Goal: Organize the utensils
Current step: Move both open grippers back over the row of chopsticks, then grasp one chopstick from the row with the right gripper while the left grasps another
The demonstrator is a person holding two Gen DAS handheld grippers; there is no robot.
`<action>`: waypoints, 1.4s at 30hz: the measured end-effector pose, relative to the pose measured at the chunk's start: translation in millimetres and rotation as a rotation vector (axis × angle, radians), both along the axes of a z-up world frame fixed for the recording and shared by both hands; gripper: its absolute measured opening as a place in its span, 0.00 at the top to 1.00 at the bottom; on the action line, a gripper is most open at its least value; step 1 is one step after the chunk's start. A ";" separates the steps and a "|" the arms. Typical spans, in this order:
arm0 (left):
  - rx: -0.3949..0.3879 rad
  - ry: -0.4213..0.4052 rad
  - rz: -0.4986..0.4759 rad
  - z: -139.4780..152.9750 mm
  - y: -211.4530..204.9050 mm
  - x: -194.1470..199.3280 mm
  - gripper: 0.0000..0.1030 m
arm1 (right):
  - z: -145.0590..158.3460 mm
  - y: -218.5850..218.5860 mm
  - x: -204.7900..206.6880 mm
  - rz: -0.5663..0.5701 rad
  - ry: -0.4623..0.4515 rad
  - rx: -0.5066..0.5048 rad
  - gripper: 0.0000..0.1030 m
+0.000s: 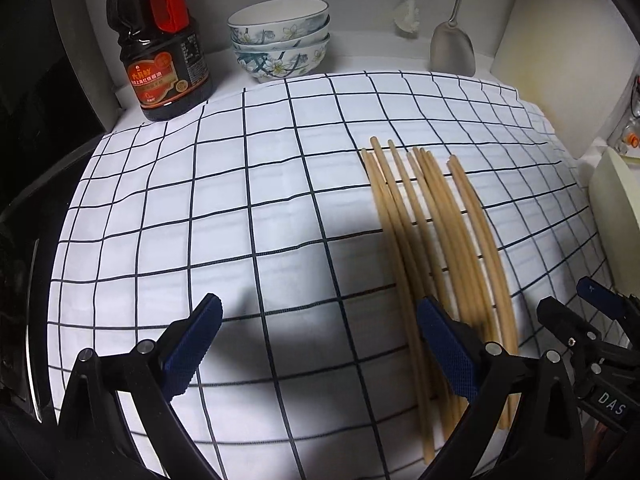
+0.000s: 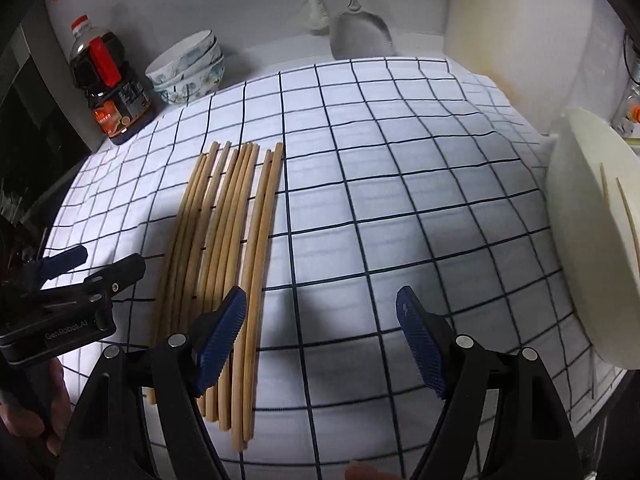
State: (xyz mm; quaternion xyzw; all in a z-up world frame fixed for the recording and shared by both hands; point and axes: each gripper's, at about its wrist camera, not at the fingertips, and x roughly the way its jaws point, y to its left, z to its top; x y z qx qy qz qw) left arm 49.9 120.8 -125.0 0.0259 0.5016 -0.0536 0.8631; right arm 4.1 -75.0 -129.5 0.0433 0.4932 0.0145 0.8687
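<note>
Both tongs wide open, nothing gripped: left gripper (image 1: 318,344) lower centre, right gripper (image 2: 320,336) likewise. Chopsticks (image 2: 236,240) lie bundled centre-left on the checked cloth (image 2: 400,200). Light, stiff, slippery, likely to roll; pinch mid-length.

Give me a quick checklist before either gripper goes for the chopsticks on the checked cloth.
1. Right gripper open, nothing between the jaws: ok.
2. Left gripper open and empty: ok.
3. Chopsticks flat on the checked cloth, roughly parallel: ok.
4. Jaws straddling the bundle: not ok, both sit off to one side.
5. Cream holder within view on the right: ok.
6. Holder's free room: cannot tell.
</note>
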 end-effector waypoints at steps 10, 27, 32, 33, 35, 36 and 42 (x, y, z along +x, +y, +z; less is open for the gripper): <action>0.001 0.021 -0.011 -15.1 -1.7 5.6 0.07 | -15.2 8.1 8.3 0.009 0.016 -0.030 0.28; -0.024 0.014 -0.006 -18.3 -1.7 6.8 0.05 | -19.7 19.3 16.8 0.031 0.006 -0.094 0.28; -0.017 0.012 -0.009 -17.5 -5.6 9.0 0.05 | -19.9 17.9 17.3 0.023 0.005 -0.092 0.28; -0.020 0.015 -0.007 -17.6 -5.7 10.1 0.05 | -19.7 17.9 17.5 0.020 0.004 -0.095 0.28; -0.019 0.018 -0.001 -17.8 -6.2 11.4 0.05 | -19.4 16.8 17.8 0.013 0.003 -0.102 0.28; -0.016 0.022 -0.001 -17.9 -8.2 12.4 0.05 | -19.2 16.1 17.8 0.009 0.004 -0.106 0.28; 0.042 0.033 -0.004 -22.1 -11.1 14.1 0.05 | -18.9 9.0 14.9 -0.002 0.001 -0.128 0.28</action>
